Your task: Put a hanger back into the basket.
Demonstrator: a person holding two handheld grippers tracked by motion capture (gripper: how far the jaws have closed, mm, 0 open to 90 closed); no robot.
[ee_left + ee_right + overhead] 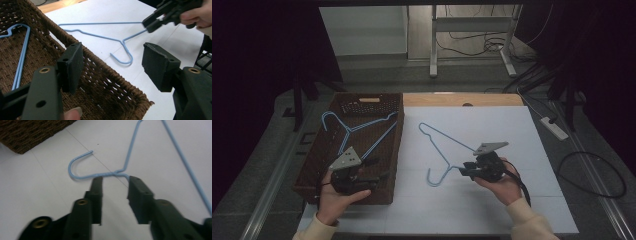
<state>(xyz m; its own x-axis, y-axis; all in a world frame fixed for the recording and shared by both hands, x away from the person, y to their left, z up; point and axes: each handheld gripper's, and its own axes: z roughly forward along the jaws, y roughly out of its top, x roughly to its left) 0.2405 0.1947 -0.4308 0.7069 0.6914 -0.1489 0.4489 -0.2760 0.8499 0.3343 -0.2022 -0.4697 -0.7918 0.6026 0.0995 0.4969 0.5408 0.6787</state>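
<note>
right gripper jaws half spread, nothing pinched | left gripper jaws wide | blue hanger flat on desk, its twisted neck just past right jaws | thin, light, stiff, slippery wire; grab neck

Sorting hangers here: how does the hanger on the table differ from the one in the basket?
The hanger on the table lies flat on the white surface; the hanger in the basket sits inside the brown wicker basket. The right tongs point at the table hanger's neck; no tongs are near the basket hanger. Both are light blue wire.
</note>
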